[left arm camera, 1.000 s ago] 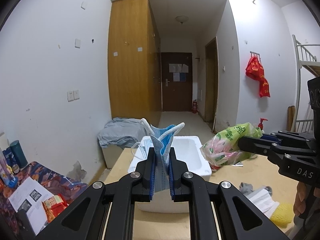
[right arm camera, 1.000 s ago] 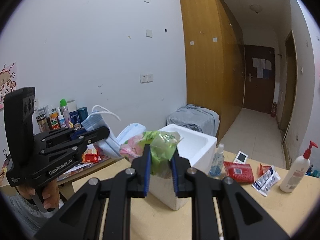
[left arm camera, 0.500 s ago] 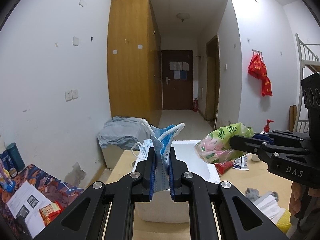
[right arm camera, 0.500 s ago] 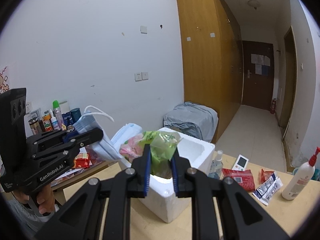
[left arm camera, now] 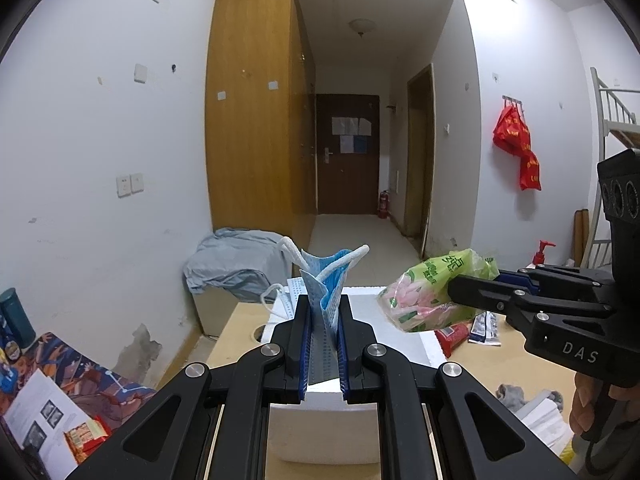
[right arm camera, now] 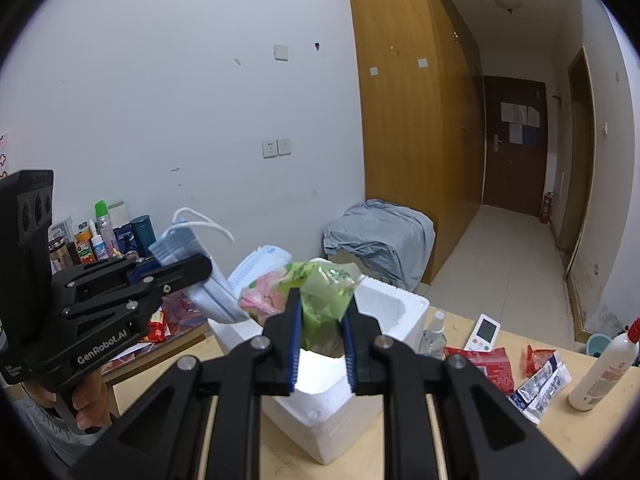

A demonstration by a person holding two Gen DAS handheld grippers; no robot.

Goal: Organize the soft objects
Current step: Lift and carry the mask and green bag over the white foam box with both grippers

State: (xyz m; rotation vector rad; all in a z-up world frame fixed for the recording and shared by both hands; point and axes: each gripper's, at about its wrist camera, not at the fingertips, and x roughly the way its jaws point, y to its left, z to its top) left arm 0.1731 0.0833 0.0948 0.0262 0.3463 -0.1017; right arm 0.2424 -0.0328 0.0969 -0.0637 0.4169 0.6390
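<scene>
left gripper (left arm camera: 323, 344) clamped on a bundle of blue masks (left arm camera: 324, 292), white ear loops sticking up, held above the near edge of the white foam box (left arm camera: 404, 344). left view alone shows a grey rag (left arm camera: 510, 394) on the table (left arm camera: 520, 364) and a red bag (left arm camera: 516, 140) on the far wall. right gripper (right arm camera: 322, 344) pinches a green-and-pink tissue pack (right arm camera: 316, 292), crinkled, soft, held over the box (right arm camera: 392, 304) opening. right view alone shows the box's hollow inside, a spray bottle (right arm camera: 434, 338), a thermometer (right arm camera: 485, 332), red packets (right arm camera: 490, 364) and a lotion bottle (right arm camera: 604, 368). left gripper (right arm camera: 176, 270) and masks (right arm camera: 200, 256) sit just left of the pack.
</scene>
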